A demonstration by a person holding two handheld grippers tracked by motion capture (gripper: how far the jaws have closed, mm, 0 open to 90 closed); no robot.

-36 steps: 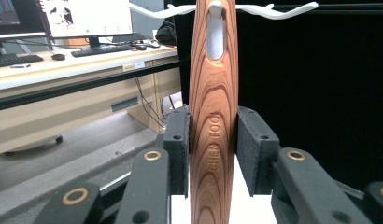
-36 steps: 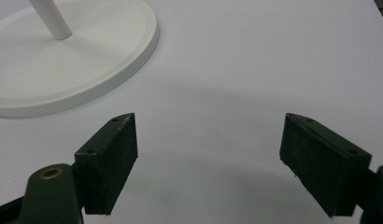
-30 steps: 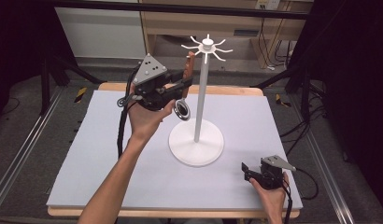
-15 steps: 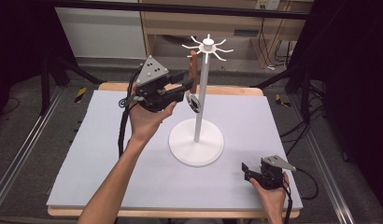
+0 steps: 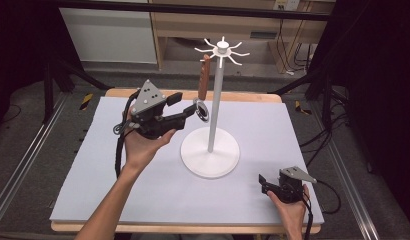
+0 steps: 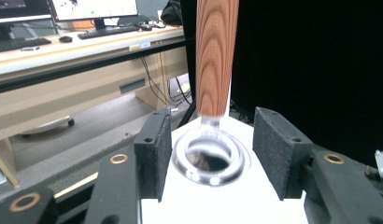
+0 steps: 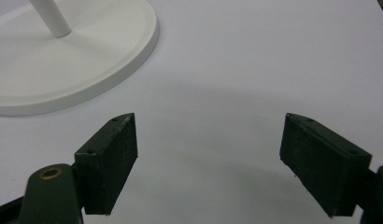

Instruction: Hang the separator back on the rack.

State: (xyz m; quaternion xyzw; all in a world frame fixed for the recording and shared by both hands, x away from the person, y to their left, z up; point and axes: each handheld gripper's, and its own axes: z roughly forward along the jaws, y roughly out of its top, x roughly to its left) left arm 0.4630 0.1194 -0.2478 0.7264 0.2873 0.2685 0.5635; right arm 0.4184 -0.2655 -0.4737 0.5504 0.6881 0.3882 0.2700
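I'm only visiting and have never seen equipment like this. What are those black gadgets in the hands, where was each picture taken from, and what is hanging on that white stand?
A person holds a two-jaw hand tool in each hand. One picture looks down from above the table; the other two come from cameras riding on the tools.

On the grey-white table mat stands a white pole stand with a round base and hooks on top. From one hook hangs a wooden-handled utensil with a shiny metal ring end.

The left gripper has just been opening; its black fingers stand either side of the ring without pressing it, so the utensil hangs by itself. The right gripper rests open near the table's front edge, holding nothing.
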